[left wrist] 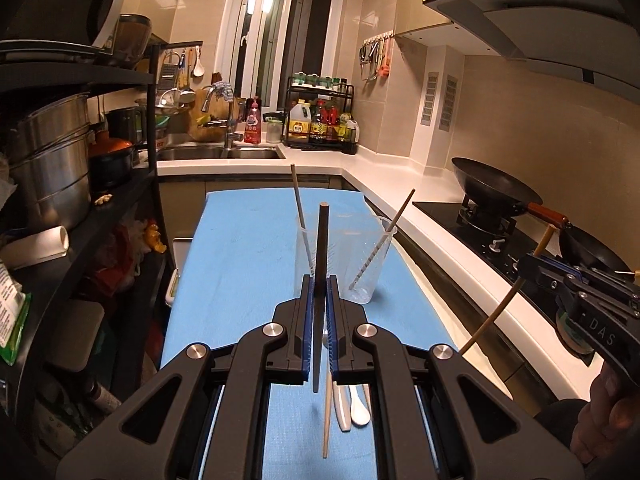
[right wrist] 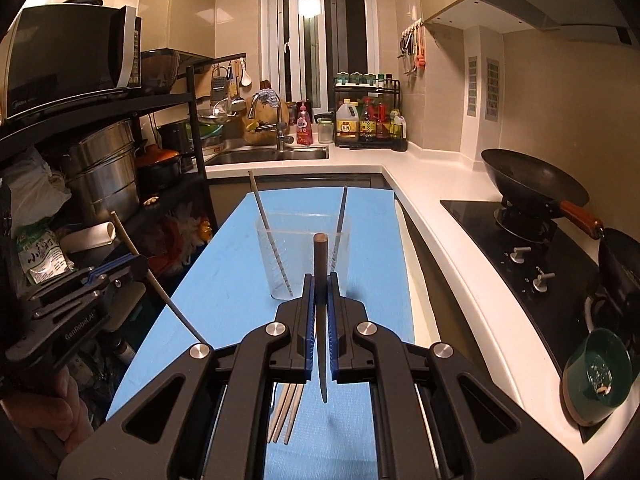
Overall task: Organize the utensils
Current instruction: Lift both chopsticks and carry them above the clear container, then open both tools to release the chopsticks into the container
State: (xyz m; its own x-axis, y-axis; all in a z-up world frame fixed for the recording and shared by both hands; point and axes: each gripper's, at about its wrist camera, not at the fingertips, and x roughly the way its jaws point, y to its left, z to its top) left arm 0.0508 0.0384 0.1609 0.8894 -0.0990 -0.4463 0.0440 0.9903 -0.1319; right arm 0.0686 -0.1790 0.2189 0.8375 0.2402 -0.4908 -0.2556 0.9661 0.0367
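Each gripper pinches one chopstick upright, presumably for dropping into the clear cup: left gripper [left wrist: 320, 284] fingers closed on a dark chopstick [left wrist: 322, 240], right gripper [right wrist: 320, 286] likewise on its chopstick [right wrist: 320, 256]. The cup [right wrist: 302, 256], centre frame on the blue table [right wrist: 224, 264], already holds two; more utensils [left wrist: 344, 408] lie below.

Black round-bottomed wok with a brown wooden handle [right wrist: 536, 184], on the black glass hob [right wrist: 520, 256], at 3 o'clock. Stainless steel sink [right wrist: 272, 156] with chrome tap [right wrist: 280, 120], 12 o'clock. Black wire rack of condiment bottles [right wrist: 370, 120], 1 o'clock. Stacked steel steamer pots [right wrist: 102, 168] on black shelving, 9 o'clock. Green plastic cup [right wrist: 598, 372], 4 o'clock.
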